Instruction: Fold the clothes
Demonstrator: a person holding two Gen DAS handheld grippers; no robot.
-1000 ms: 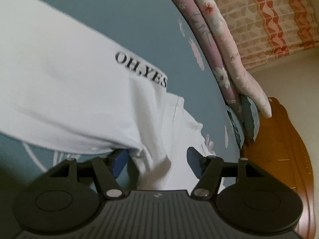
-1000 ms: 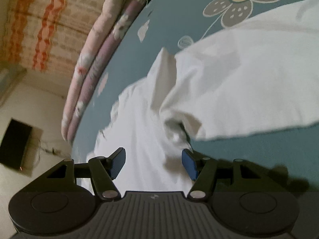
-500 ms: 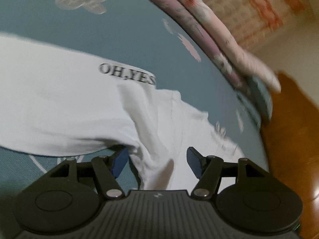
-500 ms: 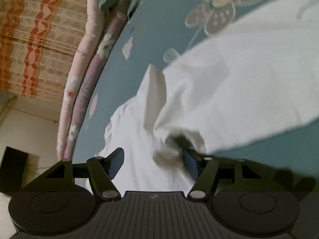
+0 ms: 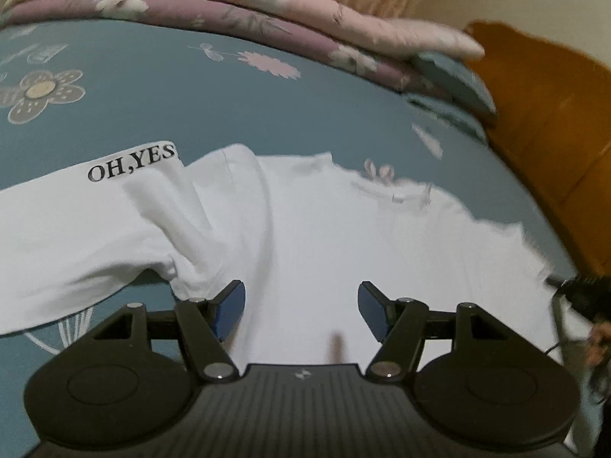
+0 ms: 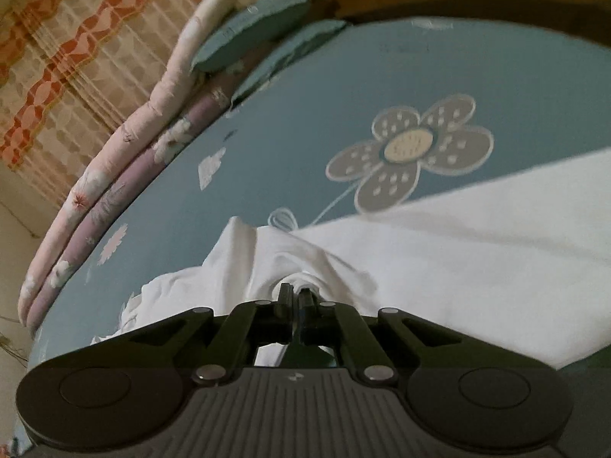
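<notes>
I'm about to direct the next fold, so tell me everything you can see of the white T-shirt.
The white T-shirt is soft, thin-looking fabric, lying spread and rumpled on the teal flowered bedsheet. Black letters reading "OH,YES" sit at one edge. A sleeve-like flap folds across near the lettering. The right gripper is shut on a bunched fold of it; the left gripper is open over it, its pads pressing on nothing.

The room was dim, with soft, warm light and no glare. Both fisheye views bowed the bed [image 5: 267, 114] into a curve and darkened at the corners. The left wrist view was smeared by motion, worst along its right edge; the right wrist view was sharper, with faint shadow under the white shirt [image 6: 477, 252].
</notes>
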